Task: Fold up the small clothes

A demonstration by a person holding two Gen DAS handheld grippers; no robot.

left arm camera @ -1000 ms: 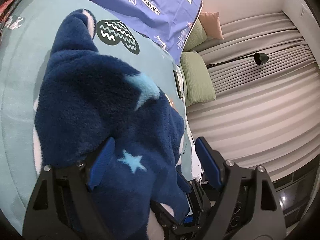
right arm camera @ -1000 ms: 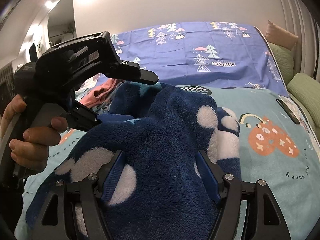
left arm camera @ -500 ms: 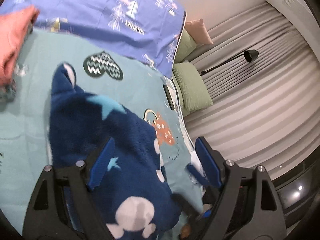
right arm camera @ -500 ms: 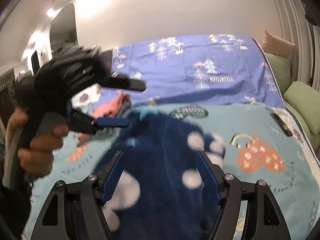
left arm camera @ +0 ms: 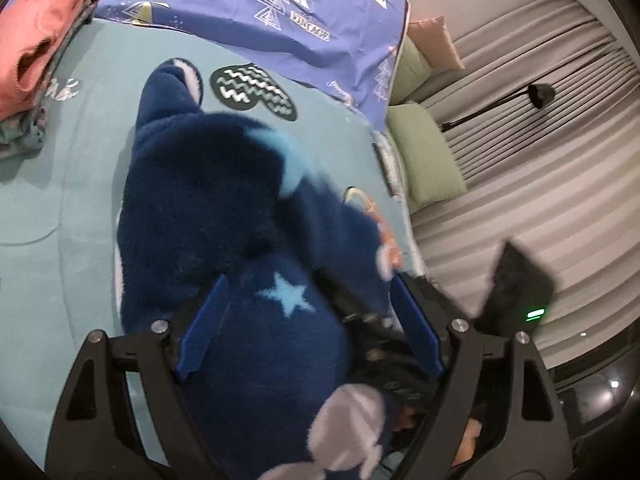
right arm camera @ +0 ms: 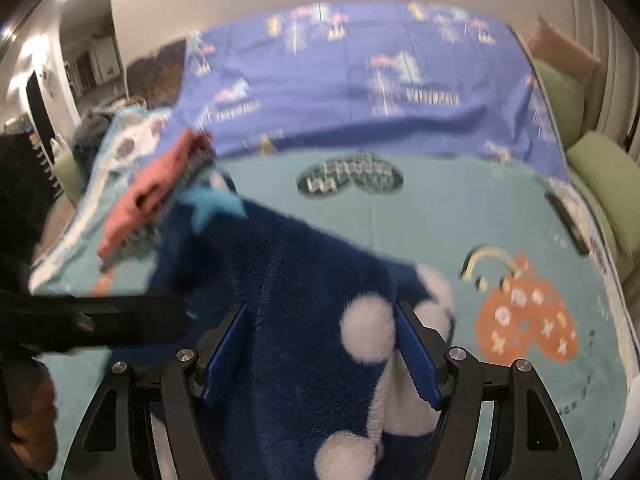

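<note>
Your jaws on both sides stand spread wide with fleece bulging between them; I can't tell whether the pads actually press on it. The left gripper [left arm camera: 308, 328] frames a lump bearing a pale star, the right gripper [right arm camera: 320, 352] a fold with white spots.

The bed [left arm camera: 72, 184], under a teal cover with heart prints, carries everything. A purple sheet [left arm camera: 256, 12] with tree prints lies across its far end. The navy fleece [left arm camera: 208, 200], your garment, lies bunched on the cover mid-bed, one end reaching towards the zigzag heart [left arm camera: 256, 92]. Green cushions [left arm camera: 424, 160] line the bed's edge by the curtain. A pink garment [left arm camera: 44, 36] is stacked far left. A black lamp [left arm camera: 540, 94] stands before the curtain.
</note>
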